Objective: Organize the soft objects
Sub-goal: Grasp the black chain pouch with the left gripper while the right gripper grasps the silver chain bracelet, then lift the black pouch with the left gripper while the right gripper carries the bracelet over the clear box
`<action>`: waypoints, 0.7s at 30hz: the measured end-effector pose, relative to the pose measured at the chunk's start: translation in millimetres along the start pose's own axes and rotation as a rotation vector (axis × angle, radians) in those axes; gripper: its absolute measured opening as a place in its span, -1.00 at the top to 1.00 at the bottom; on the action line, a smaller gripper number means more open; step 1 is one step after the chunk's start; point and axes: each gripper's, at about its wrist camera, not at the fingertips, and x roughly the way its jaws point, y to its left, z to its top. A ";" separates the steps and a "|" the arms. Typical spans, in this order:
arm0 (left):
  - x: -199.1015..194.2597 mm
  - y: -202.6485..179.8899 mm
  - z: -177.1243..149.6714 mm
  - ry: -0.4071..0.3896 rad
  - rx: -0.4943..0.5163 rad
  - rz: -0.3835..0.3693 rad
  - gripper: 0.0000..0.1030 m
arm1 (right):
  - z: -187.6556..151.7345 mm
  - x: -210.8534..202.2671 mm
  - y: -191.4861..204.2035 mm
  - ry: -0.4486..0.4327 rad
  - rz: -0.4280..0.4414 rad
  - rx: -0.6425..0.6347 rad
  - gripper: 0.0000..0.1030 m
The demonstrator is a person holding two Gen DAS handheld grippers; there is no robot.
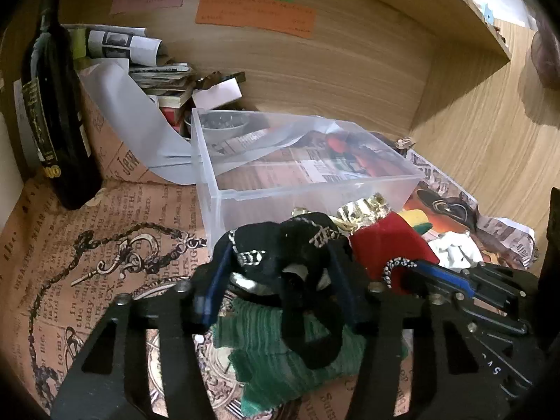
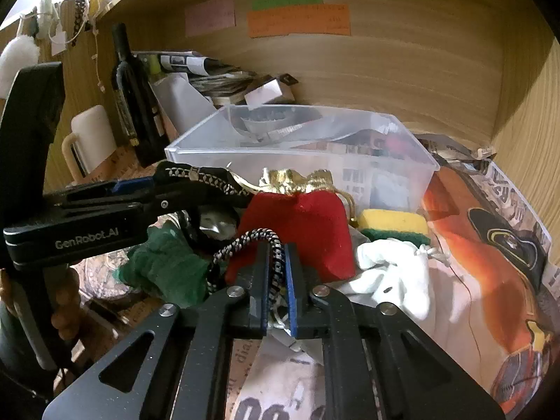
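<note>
My left gripper is shut on a black fabric bag with braided trim, held above a green knitted cloth. It shows in the right wrist view at left. My right gripper is shut on a black-and-white braided cord of that bag. A red velvet pouch with a gold top lies just ahead. Beside it lie a yellow-green sponge and a white cloth bag. A clear plastic box stands open behind them.
A dark wine bottle stands at the left. Stacked papers and books lie at the back. A white mug is at far left. Wooden shelf walls close in behind and to the right. Printed paper covers the shelf floor.
</note>
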 end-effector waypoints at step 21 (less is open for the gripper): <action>-57.1 -5.1 9.7 -0.159 0.028 -0.026 0.60 | 28.3 -53.0 0.6 -0.188 0.012 0.015 0.87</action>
